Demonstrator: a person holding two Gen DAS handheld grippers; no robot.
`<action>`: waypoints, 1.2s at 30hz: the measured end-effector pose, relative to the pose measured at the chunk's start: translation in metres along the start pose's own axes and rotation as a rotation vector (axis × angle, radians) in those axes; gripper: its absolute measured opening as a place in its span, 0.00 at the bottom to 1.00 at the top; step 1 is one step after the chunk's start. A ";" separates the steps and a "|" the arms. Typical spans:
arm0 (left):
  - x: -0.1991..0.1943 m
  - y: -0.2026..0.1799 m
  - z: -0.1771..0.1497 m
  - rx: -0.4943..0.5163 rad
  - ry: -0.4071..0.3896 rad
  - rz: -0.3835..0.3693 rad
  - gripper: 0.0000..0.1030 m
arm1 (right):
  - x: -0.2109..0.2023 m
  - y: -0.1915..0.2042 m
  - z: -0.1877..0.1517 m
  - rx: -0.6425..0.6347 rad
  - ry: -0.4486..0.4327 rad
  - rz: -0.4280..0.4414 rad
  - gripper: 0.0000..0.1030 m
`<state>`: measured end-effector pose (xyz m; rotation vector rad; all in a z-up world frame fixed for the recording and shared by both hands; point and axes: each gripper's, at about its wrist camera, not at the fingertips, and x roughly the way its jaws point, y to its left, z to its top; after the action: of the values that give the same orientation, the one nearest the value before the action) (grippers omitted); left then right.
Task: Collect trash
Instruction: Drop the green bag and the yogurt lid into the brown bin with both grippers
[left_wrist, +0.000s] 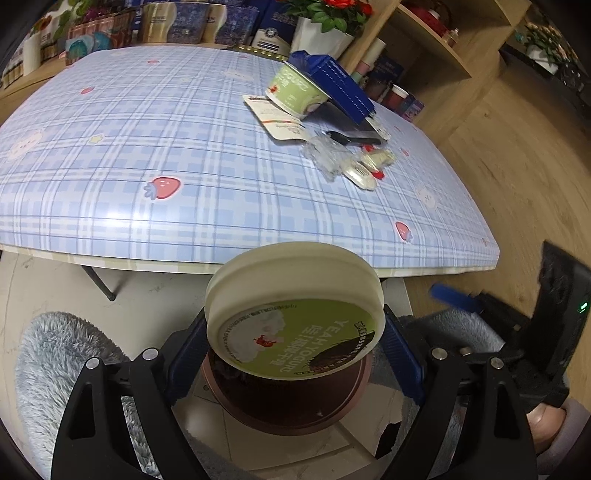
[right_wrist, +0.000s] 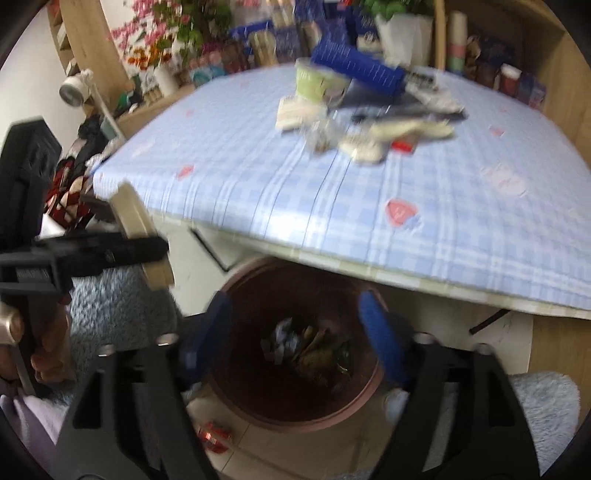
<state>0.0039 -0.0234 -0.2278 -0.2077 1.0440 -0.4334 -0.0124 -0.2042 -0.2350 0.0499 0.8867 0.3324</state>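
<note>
Yoghurt tub, round, cream plastic with green label (left_wrist: 295, 314): gripped between left gripper (left_wrist: 295, 332) fingers, tilted, directly above the round brown waste bin (right_wrist: 295, 413). Right gripper (right_wrist: 295, 339): fingers spread, empty, also over the bin. Remaining litter on checked tabletop (left_wrist: 184, 147) beyond the bin.

Bin (right_wrist: 295, 406) below table (left_wrist: 184, 184) edge, trash pile (left_wrist: 332, 122) on table
</note>
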 end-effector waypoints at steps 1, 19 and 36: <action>0.001 -0.003 0.000 0.014 0.005 0.000 0.82 | -0.005 -0.001 0.001 0.004 -0.025 -0.009 0.83; 0.037 -0.048 -0.015 0.197 0.150 -0.033 0.86 | -0.033 -0.047 -0.001 0.216 -0.198 -0.118 0.93; -0.003 -0.014 0.000 0.029 -0.083 0.023 0.87 | -0.024 -0.042 -0.005 0.223 -0.168 -0.131 0.93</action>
<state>-0.0007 -0.0345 -0.2203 -0.1863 0.9576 -0.4156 -0.0190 -0.2518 -0.2272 0.2213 0.7529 0.1039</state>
